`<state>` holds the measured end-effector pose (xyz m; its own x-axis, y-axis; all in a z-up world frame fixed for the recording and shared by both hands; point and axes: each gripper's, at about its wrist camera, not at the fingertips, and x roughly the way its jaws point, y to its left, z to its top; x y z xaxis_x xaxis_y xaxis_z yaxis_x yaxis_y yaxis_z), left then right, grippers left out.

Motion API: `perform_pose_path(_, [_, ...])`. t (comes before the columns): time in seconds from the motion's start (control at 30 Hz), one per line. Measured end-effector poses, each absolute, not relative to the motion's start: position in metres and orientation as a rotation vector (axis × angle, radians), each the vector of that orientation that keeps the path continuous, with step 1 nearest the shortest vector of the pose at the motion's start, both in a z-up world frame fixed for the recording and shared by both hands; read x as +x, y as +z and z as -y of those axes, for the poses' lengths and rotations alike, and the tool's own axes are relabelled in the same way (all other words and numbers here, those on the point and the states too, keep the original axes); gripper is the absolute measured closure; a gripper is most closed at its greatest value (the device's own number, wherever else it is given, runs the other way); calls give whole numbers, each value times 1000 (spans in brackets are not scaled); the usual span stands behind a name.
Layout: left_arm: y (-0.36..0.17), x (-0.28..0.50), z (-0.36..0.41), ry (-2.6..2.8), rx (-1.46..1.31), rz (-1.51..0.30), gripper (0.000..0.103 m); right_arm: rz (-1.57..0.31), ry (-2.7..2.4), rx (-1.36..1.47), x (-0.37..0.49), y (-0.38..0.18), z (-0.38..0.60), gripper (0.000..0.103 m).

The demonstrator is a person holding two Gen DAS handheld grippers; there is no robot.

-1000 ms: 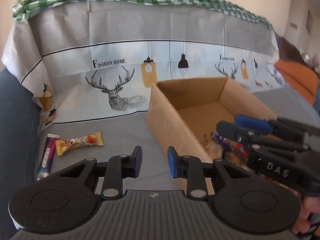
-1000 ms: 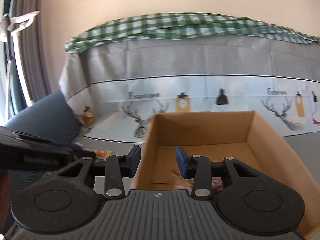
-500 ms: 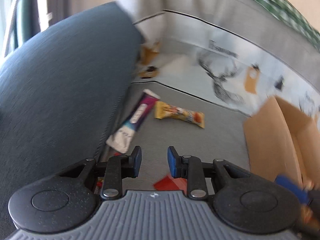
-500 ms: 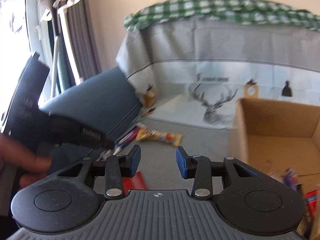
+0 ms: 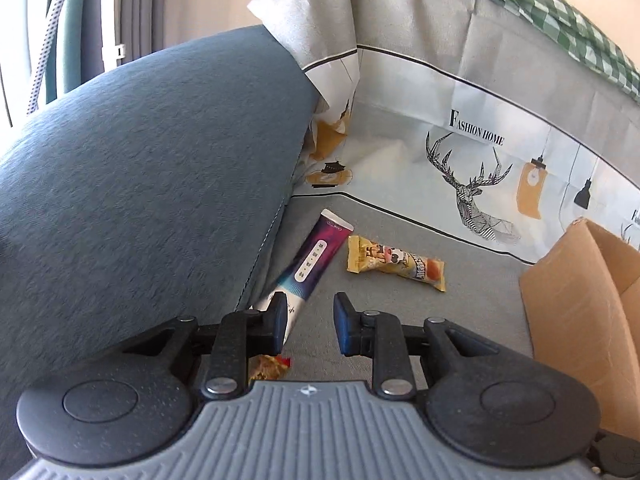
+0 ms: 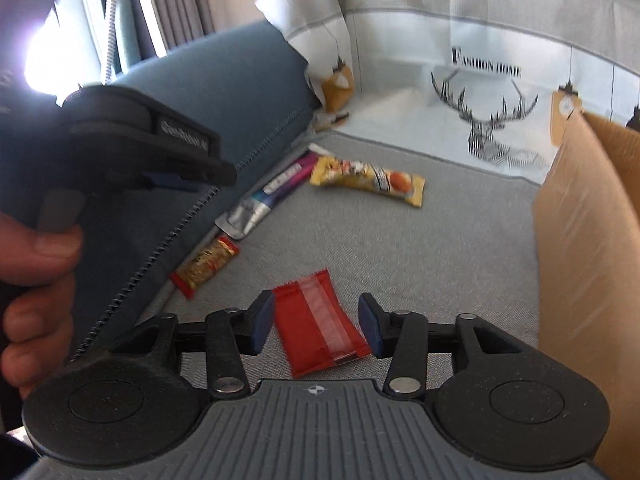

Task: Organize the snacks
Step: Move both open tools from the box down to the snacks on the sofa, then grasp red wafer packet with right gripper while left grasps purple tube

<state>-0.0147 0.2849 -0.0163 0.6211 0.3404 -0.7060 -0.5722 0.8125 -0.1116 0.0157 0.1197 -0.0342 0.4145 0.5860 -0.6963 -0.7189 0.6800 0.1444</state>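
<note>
Several snacks lie on the grey sofa seat. A purple-and-white tube pack (image 5: 310,268) (image 6: 276,190) lies along the blue armrest, a yellow bar (image 5: 396,262) (image 6: 368,180) beside it. A small red-and-gold pack (image 6: 206,266) (image 5: 268,366) lies nearer. A red pack (image 6: 318,320) lies flat between the open fingers of my right gripper (image 6: 316,324), untouched. My left gripper (image 5: 310,326) is open and empty, over the tube pack's near end; its body also shows in the right wrist view (image 6: 140,136). The cardboard box (image 5: 580,308) (image 6: 588,220) stands at the right.
A blue-grey sofa armrest (image 5: 140,184) rises at the left. A paper sheet with a deer print and "Fashion Home" (image 5: 476,172) covers the sofa back, with a green checked cloth (image 5: 560,8) on top. Curtains hang at the far left.
Both grippers have swung left, away from the box, and down toward the loose snacks by the armrest. The right gripper now straddles the red pack. Both stay open.
</note>
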Motion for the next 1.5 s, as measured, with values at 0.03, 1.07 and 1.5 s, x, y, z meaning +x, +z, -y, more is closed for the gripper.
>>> perform_pose_path(0.03, [-19,-10,-284,536,-332,-736,74,-804,823,-192,19,-37,-123,48])
perform_pose_path(1.07, [-81,78,-309,601,-279,-878,76,-886,831,-292,39,-56,-128,60])
perform_pose_path(1.5, [-49,6,-296,507,-578,-883,79,-885,793,-238,-5,-35,-88,60])
